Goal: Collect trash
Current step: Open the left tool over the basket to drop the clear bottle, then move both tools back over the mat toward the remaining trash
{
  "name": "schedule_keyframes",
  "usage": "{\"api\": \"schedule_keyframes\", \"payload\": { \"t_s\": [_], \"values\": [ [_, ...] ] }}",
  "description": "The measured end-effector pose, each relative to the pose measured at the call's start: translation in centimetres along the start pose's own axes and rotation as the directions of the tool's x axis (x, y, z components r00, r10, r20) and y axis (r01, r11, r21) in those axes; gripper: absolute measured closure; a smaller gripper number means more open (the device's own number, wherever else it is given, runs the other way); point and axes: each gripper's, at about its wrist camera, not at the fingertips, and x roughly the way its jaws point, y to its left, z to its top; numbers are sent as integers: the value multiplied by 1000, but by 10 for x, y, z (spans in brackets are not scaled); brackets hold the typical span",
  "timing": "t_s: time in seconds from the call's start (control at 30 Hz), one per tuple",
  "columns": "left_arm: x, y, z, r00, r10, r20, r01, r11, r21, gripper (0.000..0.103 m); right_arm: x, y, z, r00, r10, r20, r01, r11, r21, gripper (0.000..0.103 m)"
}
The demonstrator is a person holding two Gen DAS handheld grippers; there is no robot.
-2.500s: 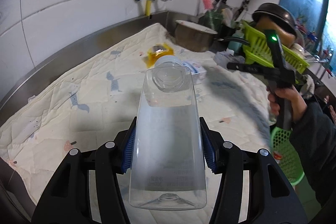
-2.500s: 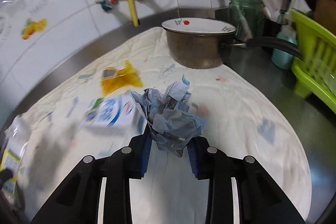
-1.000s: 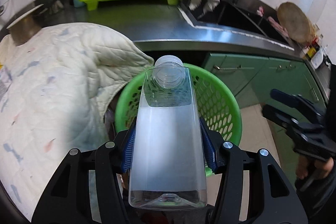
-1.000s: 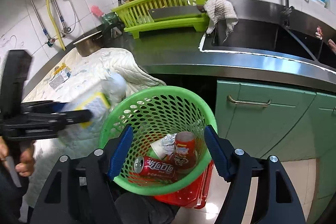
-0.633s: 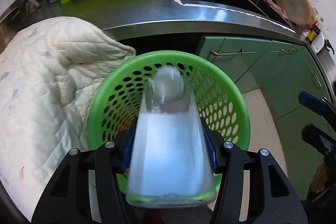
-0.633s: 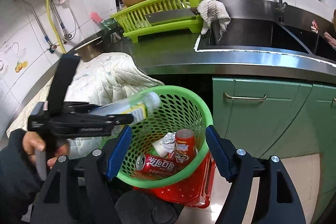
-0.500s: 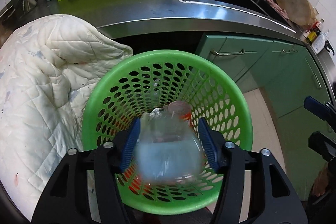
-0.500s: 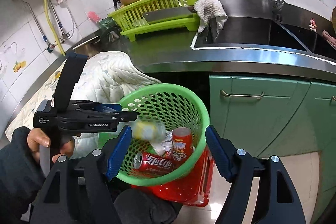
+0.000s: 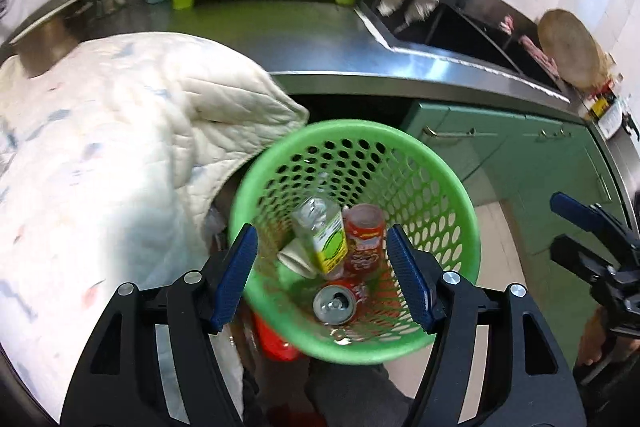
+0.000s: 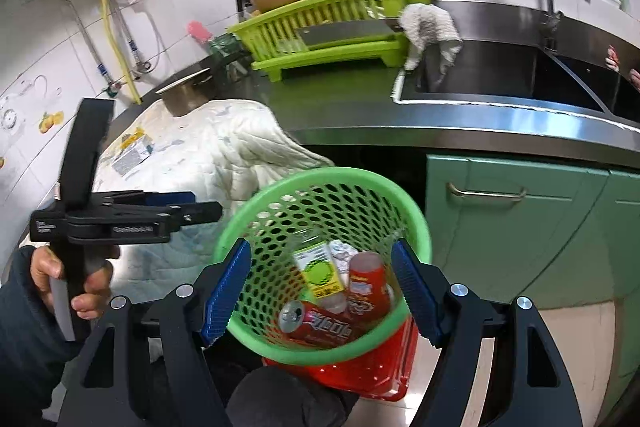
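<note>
Both grippers, left (image 9: 322, 269) and right (image 10: 320, 287), hang spread and empty over the basket (image 9: 460, 195). Inside, the bottle (image 9: 320, 231) leans on cans (image 9: 364, 235), half-hiding crumpled paper (image 10: 342, 249).

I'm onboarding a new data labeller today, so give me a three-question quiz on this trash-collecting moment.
1. True or false: the left gripper holds the clear bottle.
2. Which stands upright in the green basket? A) red soda can B) red cup C) clear bottle
3. Fill in: the small carton waiting for pickup lies on the quilted ____.

Key: 1 false, both grippers are open and empty; 2 B; 3 cloth.
</note>
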Motion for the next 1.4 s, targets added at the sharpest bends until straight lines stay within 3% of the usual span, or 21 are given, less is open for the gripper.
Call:
{"api": "schedule_keyframes", "payload": {
  "t_s": [0.23, 0.53, 0.73, 0.9, 1.2, 1.4],
  "values": [
    [-48, 32, -13, 997, 53, 61, -50, 997, -57, 34, 7, 33, 6, 999, 54, -7, -55, 997, -57, 33],
    [-104, 88, -36, 979, 163, 118, -144, 977, -156, 28, 18, 82, 18, 992, 129, -20, -130, 981, -143, 33],
    [-141, 136, -56, 958, 252, 138, -214, 947, -240, 26, 34, 126, 25, 982, 183, -47, -189, 960, -207, 32],
    [-175, 186, -73, 933, 327, 150, -263, 904, -336, 25, 53, 165, 31, 970, 231, -76, -243, 938, -248, 28],
    [-218, 258, -96, 898, 409, 164, -298, 838, -457, 22, 97, 259, 46, 944, 303, -130, -329, 873, -360, 21],
    [-223, 291, -108, 895, 416, 161, -289, 814, -504, 22, 133, 307, 58, 929, 324, -176, -368, 842, -393, 19]
  ]
}}
